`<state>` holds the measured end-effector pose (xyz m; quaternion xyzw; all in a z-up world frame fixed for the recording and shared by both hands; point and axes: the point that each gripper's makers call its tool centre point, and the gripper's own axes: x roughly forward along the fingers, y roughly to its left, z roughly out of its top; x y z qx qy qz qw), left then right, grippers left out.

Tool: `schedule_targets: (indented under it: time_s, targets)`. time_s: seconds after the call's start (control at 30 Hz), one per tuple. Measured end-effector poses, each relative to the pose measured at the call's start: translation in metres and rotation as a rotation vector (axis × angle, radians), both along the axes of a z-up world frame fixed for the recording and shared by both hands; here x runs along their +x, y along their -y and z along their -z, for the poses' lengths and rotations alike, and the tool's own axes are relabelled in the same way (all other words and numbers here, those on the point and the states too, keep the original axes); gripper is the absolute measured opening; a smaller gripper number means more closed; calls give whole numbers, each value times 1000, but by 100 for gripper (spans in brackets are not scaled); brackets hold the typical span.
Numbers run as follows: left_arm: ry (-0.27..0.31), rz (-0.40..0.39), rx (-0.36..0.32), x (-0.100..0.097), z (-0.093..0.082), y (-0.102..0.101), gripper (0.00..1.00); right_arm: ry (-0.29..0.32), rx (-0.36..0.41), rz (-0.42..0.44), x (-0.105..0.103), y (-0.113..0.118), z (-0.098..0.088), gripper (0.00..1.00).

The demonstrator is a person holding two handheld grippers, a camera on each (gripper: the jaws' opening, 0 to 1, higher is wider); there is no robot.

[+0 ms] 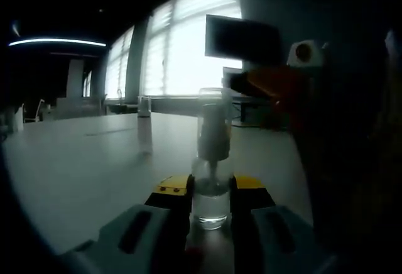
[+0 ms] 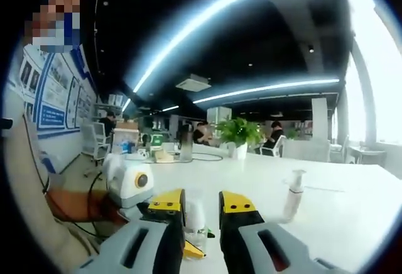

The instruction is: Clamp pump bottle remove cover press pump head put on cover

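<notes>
Left gripper (image 1: pixel 210 189): two grey jaws with yellow and black tips, pressed in on either side of the pump bottle (image 1: pixel 210 205). The tips touch the bottle's clear lower body.

Pump bottle: small, clear, standing upright on the white table (image 1: pixel 81 161). A clear cover (image 1: pixel 214 114) sits over the pump head, its outline blurred.

Right gripper (image 1: pixel 276 82), seen in the left gripper view: orange and white body entering from the right, level with the top of the cover and just beside it. Whether it touches the cover cannot be told.

Second small bottle (image 1: pixel 144 107): upright on the table, further back, well apart from the clamped bottle.

Background, left gripper view: bright windows (image 1: pixel 182 48), a dark monitor (image 1: pixel 242 38), a long ceiling light strip (image 1: pixel 56 42).

Right gripper (image 2: pixel 200 208), own view: yellow-tipped jaws with a narrow gap between them; a pale clear thing, likely the cover (image 2: pixel 195 214), sits in the gap. Whether the jaws pinch it cannot be told.

Left gripper (image 2: pixel 135 183), seen in the right gripper view: white body low at left, just beyond the jaws.

Further items, right gripper view: a small clear bottle (image 2: pixel 293 198) upright on the table to the right, a green plant (image 2: pixel 239 132), seated people and chairs at the far end, posters on the left wall (image 2: pixel 56 101).
</notes>
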<state>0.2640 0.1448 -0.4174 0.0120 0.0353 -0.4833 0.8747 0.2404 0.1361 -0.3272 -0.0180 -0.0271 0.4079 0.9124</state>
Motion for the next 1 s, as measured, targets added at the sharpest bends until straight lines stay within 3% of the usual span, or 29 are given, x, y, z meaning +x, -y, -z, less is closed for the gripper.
schedule_targets:
  time_s: [1.0]
  targets:
    - [2, -7, 1, 0, 0, -1, 15, -84, -37, -54, 9, -32, 20, 23]
